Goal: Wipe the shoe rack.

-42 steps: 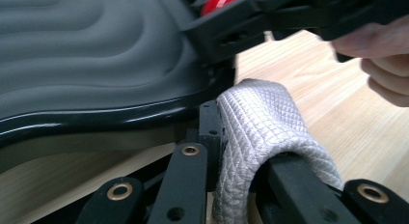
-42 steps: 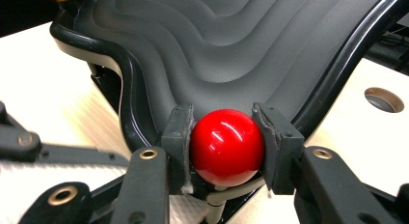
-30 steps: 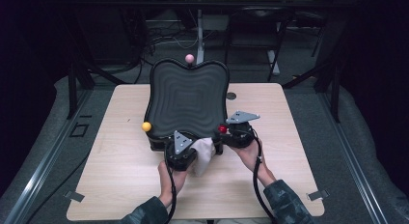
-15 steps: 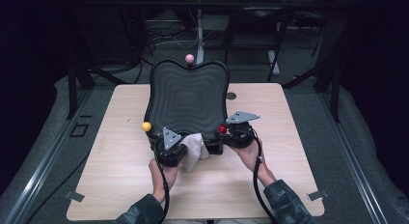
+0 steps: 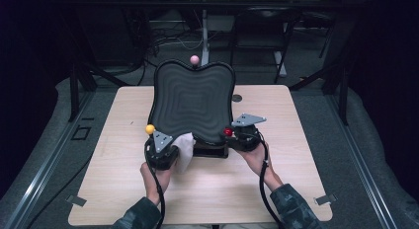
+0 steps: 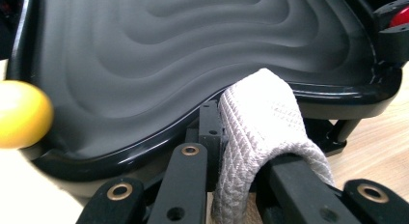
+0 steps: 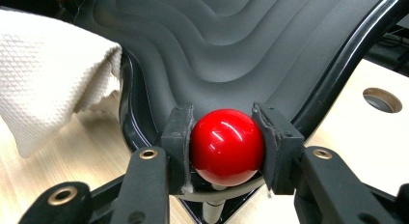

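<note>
At the near edge of the wooden table [image 5: 123,189], the left gripper [image 5: 165,149] pinches a white woven cloth [image 6: 258,122] against the front rim of the black rippled tray [image 5: 192,100]. The right gripper [image 5: 236,134] clamps the red ball knob [image 7: 226,146] at the tray's near right corner. Farther off, a yellow ball knob [image 5: 150,129] sits at the left corner and a pink one [image 5: 194,59] at the far edge.

White cloth [image 6: 260,122] on tray's [image 6: 193,50] near rim

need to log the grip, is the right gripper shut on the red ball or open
Shut on it: the right gripper's pads press both sides of the red ball.
</note>
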A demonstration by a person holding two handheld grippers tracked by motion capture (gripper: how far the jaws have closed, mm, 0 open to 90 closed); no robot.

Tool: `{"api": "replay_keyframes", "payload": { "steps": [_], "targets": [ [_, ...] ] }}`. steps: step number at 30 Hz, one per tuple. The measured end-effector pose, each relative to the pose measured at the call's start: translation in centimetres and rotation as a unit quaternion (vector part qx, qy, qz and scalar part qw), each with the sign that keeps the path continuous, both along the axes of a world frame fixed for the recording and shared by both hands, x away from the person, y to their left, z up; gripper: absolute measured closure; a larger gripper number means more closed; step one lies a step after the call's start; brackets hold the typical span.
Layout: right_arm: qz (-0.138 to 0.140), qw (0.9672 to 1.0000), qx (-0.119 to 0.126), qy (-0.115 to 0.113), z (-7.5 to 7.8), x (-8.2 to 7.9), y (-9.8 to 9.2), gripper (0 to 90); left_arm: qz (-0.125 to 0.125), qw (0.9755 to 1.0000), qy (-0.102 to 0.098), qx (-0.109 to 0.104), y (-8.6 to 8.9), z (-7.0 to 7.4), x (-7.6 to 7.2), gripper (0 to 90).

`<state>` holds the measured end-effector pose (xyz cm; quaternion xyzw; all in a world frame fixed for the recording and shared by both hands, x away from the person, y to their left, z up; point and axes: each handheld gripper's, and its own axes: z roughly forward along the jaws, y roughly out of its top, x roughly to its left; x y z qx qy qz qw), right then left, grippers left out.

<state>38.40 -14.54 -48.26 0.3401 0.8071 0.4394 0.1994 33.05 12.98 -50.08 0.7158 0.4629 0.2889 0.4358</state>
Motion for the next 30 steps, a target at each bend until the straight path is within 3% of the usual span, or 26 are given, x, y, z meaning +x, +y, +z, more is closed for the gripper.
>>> {"api": "replay_keyframes", "payload": {
  "steps": [8, 14, 23, 27, 30],
  "targets": [
    [0.003, 1.0, 0.002, -0.006, -0.1, 0.0, 0.0, 60.1, 0.015, 0.9999, 0.003, 0.002, 1.9, 0.2, -0.7, 85.2],
    [0.002, 1.0, 0.002, -0.007, -0.1, 0.0, 0.0, 60.1, 0.048, 0.9988, 0.003, 0.0, 4.5, 0.4, -1.2, 85.2],
    [0.001, 1.0, 0.001, -0.008, -0.1, 0.0, 0.1, 60.1, 0.104, 0.9946, -0.002, 0.006, 8.0, 0.5, -1.3, 85.1],
    [-0.001, 1.0, 0.0, -0.009, -0.1, -0.1, 0.1, 60.1, 0.127, 0.9915, -0.006, 0.026, 8.7, 0.3, -1.2, 85.0],
    [-0.001, 1.0, 0.0, -0.009, -0.1, -0.1, 0.1, 60.1, 0.131, 0.9911, -0.005, 0.022, 9.0, 0.2, -1.1, 85.0]
  ]
}}
